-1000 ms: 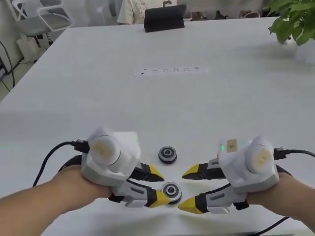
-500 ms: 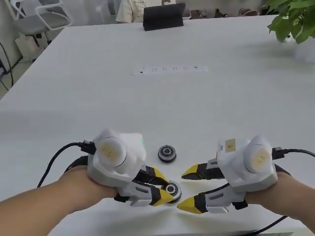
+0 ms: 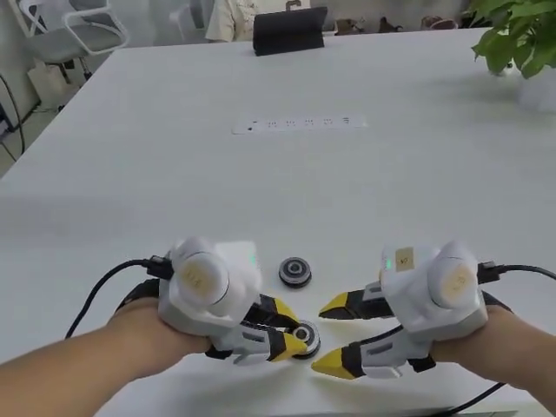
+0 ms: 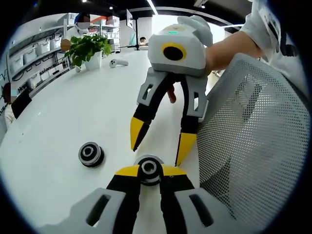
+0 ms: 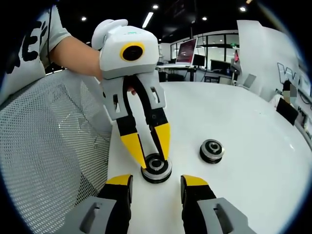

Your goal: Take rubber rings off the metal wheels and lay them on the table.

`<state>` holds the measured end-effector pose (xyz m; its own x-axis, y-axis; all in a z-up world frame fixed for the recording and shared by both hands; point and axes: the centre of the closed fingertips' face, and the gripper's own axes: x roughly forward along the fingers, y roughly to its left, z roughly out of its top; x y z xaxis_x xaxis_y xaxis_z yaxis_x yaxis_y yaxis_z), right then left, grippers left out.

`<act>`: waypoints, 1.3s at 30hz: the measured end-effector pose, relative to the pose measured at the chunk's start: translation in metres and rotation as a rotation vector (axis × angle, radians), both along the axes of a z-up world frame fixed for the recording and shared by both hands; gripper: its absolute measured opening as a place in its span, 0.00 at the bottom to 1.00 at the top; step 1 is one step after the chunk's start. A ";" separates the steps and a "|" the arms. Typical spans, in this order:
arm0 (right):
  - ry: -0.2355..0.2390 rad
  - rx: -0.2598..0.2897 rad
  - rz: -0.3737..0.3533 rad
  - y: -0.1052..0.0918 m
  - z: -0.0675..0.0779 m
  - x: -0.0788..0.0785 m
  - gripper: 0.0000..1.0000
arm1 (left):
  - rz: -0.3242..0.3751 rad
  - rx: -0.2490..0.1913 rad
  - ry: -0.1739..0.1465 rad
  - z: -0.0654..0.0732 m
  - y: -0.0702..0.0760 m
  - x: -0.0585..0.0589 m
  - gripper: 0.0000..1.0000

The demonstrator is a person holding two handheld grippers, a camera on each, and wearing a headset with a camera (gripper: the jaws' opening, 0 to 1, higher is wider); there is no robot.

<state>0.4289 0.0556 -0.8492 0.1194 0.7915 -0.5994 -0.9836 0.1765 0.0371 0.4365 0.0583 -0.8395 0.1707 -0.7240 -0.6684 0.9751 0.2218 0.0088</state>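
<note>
Left gripper (image 3: 291, 328) pinches the near metal wheel (image 3: 303, 335) by the table's front edge.
The near metal wheel lies flat on the white table (image 3: 391, 191), its black rubber ring (image 5: 156, 172) on, with the left gripper's yellow tips pressed against it. The right gripper (image 3: 326, 337) faces it with jaws spread, just short of it. A second wheel (image 3: 295, 271) lies near, farther back and untouched.
</note>
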 end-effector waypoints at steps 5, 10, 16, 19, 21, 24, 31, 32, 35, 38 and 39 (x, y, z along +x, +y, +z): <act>-0.003 0.001 0.005 0.001 -0.001 0.000 0.37 | 0.007 -0.005 -0.014 0.000 0.000 0.001 0.08; -0.006 0.005 0.006 0.003 -0.001 0.001 0.35 | 0.012 -0.008 -0.017 0.000 -0.001 0.001 0.08; -0.003 0.018 0.002 0.008 -0.001 0.001 0.32 | 0.023 -0.014 -0.019 0.000 0.000 0.001 0.08; -0.006 0.015 0.009 0.010 -0.002 0.000 0.32 | 0.023 -0.013 -0.020 0.000 0.000 0.001 0.08; -0.007 0.016 0.011 0.011 -0.003 -0.001 0.31 | 0.026 -0.013 -0.020 0.000 0.000 0.001 0.08; -0.002 0.025 0.000 0.012 -0.003 0.001 0.30 | 0.030 -0.013 -0.021 0.000 0.000 0.001 0.07; 0.009 0.047 -0.015 0.015 -0.003 0.003 0.29 | 0.033 -0.013 -0.022 0.000 0.000 0.001 0.07; 0.011 0.049 -0.016 0.017 -0.003 0.003 0.29 | 0.035 -0.014 -0.021 0.000 0.000 0.001 0.07; 0.009 0.051 -0.011 0.020 -0.004 0.002 0.29 | 0.036 -0.014 -0.022 0.000 0.000 0.001 0.07; 0.005 0.053 -0.010 0.021 -0.003 0.003 0.27 | 0.038 -0.013 -0.022 0.000 0.000 0.001 0.07; 0.003 0.052 -0.013 0.021 -0.003 0.003 0.27 | 0.039 -0.013 -0.023 0.000 0.000 0.001 0.07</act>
<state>0.4323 0.0768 -0.8524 0.1278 0.8202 -0.5576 -0.9811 0.1869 0.0500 0.4372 0.0586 -0.8396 0.2138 -0.7252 -0.6545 0.9653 0.2597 0.0275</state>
